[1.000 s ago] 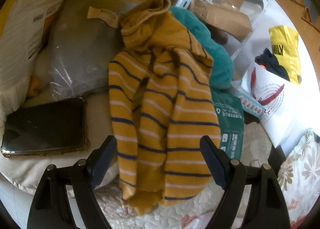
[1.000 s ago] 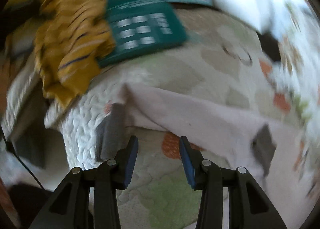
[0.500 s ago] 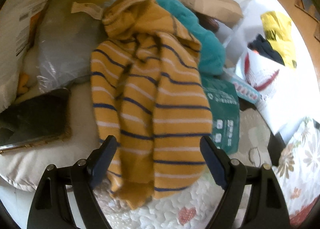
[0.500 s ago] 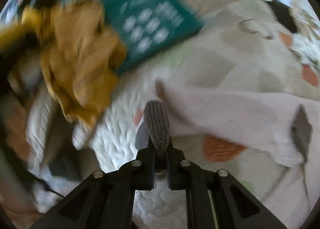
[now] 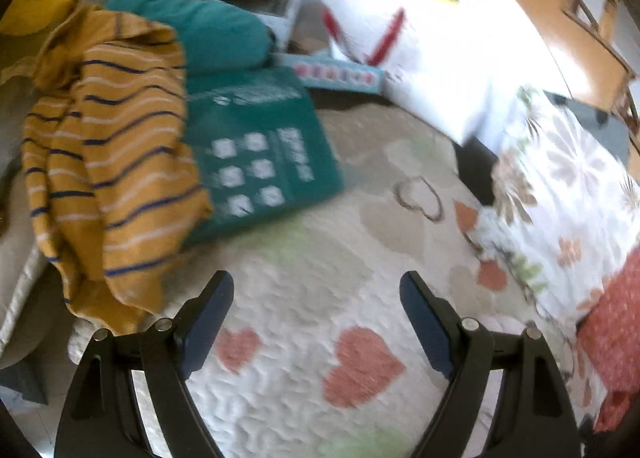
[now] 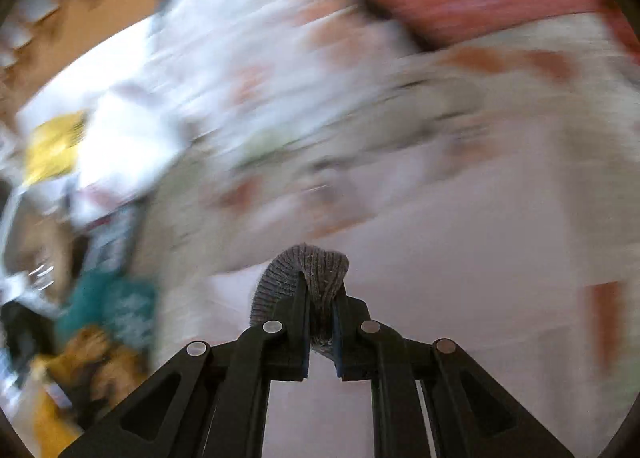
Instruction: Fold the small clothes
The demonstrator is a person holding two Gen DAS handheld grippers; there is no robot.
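Right wrist view shows my right gripper [image 6: 320, 322] clamped on the grey ribbed cuff [image 6: 304, 270]; I should carry it smoothly over the pale garment [image 6: 460, 258], left gripper [image 5: 320, 322] wide and empty.

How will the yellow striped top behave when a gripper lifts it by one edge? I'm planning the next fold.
The yellow striped top lies crumpled in soft folds, so it will probably droop and stretch out. It looks thin, likely light. It overlaps the green packet, which might get dragged along.

Both wrist views look steeply down, close over one heart-print quilt [image 5: 320, 258].
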